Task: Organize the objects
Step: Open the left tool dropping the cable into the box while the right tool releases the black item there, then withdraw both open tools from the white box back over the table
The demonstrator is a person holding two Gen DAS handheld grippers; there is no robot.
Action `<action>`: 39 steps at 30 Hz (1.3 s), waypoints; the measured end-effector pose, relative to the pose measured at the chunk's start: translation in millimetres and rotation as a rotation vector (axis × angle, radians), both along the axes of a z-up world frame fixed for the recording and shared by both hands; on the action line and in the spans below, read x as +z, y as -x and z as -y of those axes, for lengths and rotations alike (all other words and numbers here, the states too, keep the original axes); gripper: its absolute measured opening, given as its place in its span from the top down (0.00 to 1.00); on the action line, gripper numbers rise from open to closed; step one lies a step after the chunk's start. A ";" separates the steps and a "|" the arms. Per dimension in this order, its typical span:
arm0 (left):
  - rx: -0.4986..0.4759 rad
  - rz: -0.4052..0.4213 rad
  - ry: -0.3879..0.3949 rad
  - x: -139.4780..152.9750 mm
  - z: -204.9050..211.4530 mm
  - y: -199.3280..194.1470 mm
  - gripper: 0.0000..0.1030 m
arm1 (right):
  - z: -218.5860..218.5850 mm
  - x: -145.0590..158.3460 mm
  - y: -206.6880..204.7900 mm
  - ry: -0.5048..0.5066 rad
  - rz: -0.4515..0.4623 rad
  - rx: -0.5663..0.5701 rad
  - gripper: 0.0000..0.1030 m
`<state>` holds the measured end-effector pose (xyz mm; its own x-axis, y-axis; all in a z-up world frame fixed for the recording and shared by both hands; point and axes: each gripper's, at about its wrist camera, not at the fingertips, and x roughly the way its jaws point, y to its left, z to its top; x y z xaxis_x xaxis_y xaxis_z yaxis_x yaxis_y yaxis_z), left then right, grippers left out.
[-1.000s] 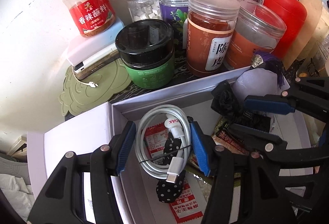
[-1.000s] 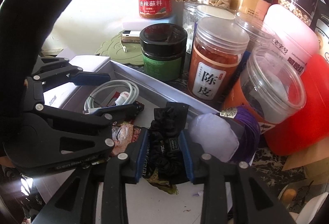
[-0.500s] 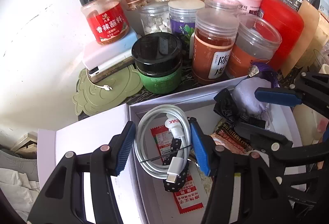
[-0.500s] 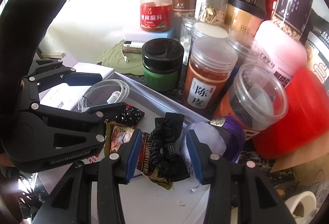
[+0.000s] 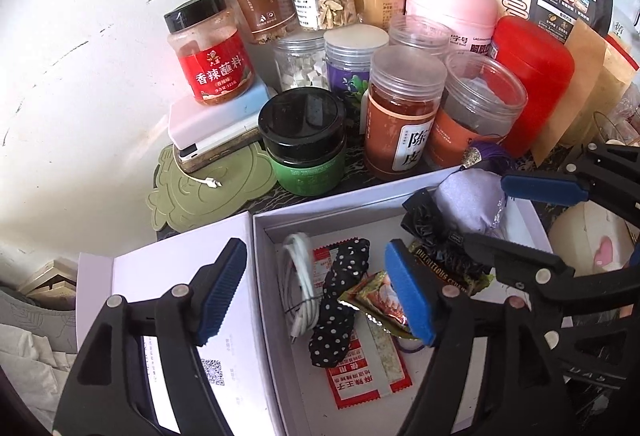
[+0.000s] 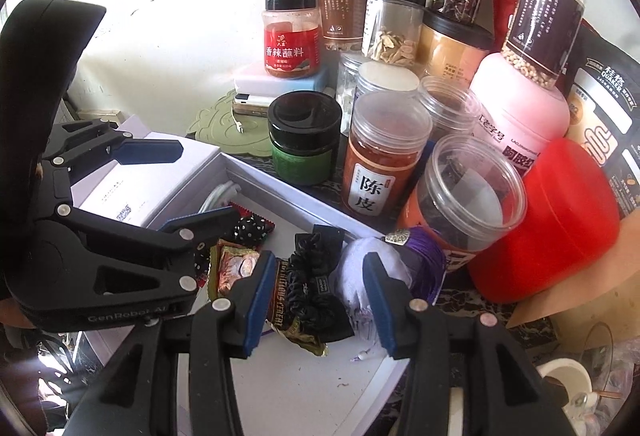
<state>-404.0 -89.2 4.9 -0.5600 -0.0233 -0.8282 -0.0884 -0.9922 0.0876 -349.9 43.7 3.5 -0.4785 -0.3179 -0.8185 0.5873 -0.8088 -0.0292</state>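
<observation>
A white open box (image 5: 344,211) holds a coiled white cable (image 5: 298,284), a black polka-dot cloth (image 5: 340,300), red snack packets (image 5: 360,384), a black scrunchie (image 6: 312,284) and a lilac pouch (image 5: 472,203). My left gripper (image 5: 316,296) is open and empty above the box's left wall, with the cable and polka-dot cloth between its fingers. My right gripper (image 6: 316,304) is open and empty above the scrunchie, which lies in the box between its fingers. The box lid (image 5: 180,288) lies to the left.
Many jars crowd the shelf behind the box: a green jar with a black lid (image 5: 304,147), an orange-brown jar (image 5: 400,115), a red-labelled spice jar (image 5: 212,55), a red canister (image 5: 528,75) and a pink tub (image 6: 520,115). A green mat (image 5: 208,191) and power banks (image 5: 216,127) lie at the left.
Both grippers have opened wider and pulled back and up. The left one released the white cable, which now lies against the box's left wall; the right one let go of the scrunchie.
</observation>
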 end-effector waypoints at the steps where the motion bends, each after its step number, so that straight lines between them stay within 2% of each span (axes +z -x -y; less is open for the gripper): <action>1: 0.003 -0.004 -0.004 2.2 0.8 -1.8 0.32 | 2.7 -1.6 3.4 -0.001 -0.001 0.000 0.56; 3: 0.010 -0.009 -0.014 4.4 3.6 -3.0 0.32 | 1.7 0.6 2.1 -0.001 -0.005 -0.002 0.55; 7: 0.026 -0.020 -0.020 15.9 7.9 -11.6 0.32 | -2.7 10.5 -5.3 0.014 -0.018 -0.003 0.47; 22: 0.057 -0.077 -0.004 76.1 7.7 -64.8 0.31 | -21.1 69.0 -57.0 0.039 -0.113 0.009 0.46; 32: 0.056 -0.129 0.028 116.1 -7.6 -117.5 0.30 | -41.4 100.3 -100.5 0.056 -0.161 0.013 0.46; 39: 0.053 -0.173 0.040 141.4 -23.5 -156.0 0.25 | -57.6 119.0 -132.5 0.069 -0.200 0.019 0.46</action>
